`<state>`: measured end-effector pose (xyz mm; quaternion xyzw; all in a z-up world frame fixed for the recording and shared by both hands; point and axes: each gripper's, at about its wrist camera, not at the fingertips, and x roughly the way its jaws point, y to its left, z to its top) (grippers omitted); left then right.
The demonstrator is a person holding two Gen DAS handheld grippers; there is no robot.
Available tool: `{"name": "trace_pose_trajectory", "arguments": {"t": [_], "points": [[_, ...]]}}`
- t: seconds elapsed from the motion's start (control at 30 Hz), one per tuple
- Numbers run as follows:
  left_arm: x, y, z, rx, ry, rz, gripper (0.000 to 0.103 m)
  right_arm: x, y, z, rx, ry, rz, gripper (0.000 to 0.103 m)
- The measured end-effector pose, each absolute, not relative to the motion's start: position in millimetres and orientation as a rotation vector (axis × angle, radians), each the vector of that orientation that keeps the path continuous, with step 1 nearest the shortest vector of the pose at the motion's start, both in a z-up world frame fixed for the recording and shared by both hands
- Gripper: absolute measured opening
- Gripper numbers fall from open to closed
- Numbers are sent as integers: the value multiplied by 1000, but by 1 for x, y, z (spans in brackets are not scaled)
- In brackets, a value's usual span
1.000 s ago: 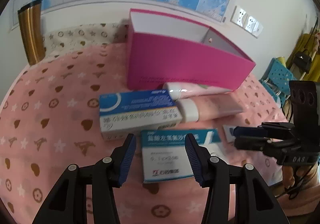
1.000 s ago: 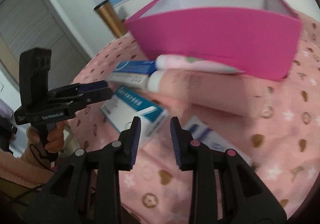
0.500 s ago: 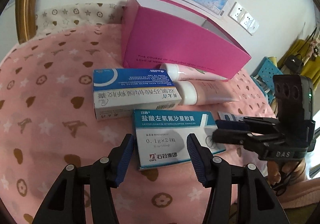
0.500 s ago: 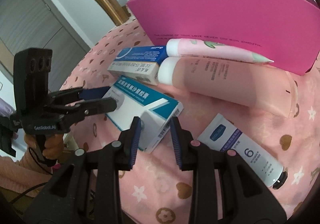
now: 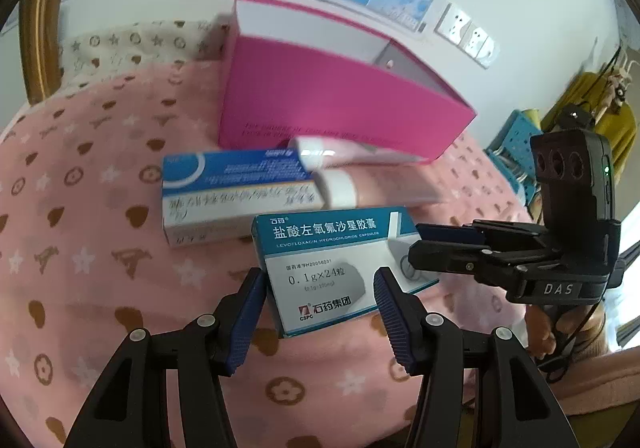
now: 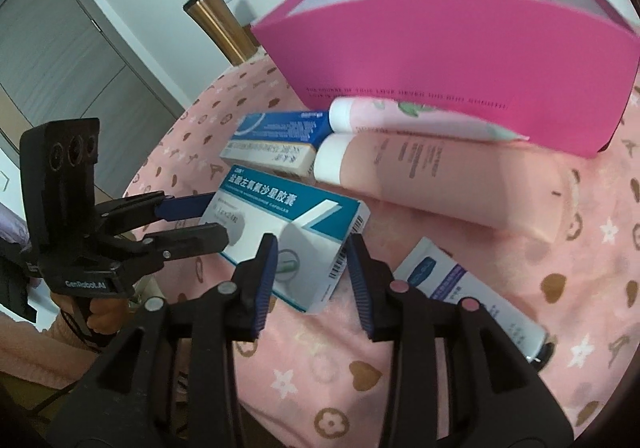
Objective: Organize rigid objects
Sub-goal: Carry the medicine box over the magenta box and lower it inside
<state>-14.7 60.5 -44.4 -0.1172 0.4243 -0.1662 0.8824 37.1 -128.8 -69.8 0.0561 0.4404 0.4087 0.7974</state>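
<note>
A teal and white medicine box [image 5: 320, 272] lies on the pink patterned cloth [image 5: 80, 248]. My left gripper [image 5: 319, 280] is open and straddles its near end, pads close beside its sides. My right gripper [image 6: 311, 245] straddles the other end [image 6: 308, 268]; its jaws are opening and do not press. In the left wrist view the right gripper [image 5: 416, 248] reaches in from the right. In the right wrist view the left gripper [image 6: 220, 218] comes from the left. Behind stands an open magenta box [image 5: 320, 108].
A blue and white carton [image 5: 236, 192] and two pink tubes [image 6: 440, 176] [image 6: 400, 120] lie in front of the magenta box [image 6: 460, 60]. A white tube with a blue label [image 6: 472, 288] lies right of my right gripper. A gold tumbler [image 5: 38, 44] stands far left.
My left gripper has come down over the teal box and now straddles it, jaws slightly wider. The right gripper's jaws have widened around the box's other end.
</note>
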Motion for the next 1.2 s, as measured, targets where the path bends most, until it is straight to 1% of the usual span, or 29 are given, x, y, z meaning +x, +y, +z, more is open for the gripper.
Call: {"name": "trace_pose_trajectory", "arguments": {"t": [0.27,0.67,1.07,1.2], "points": [[-12,52,-7,-212,791,-370,56,37,-147,-38,125,867,881,39],[29,48,39,-193,703,-381,56,58,-159,14,115,730,857,39],[75,48,67,-183,659,-338,56,112,-158,43,146,694,850,39],[90,50,69,-175,673,-314,56,131,-153,45,153,706,846,39]]}}
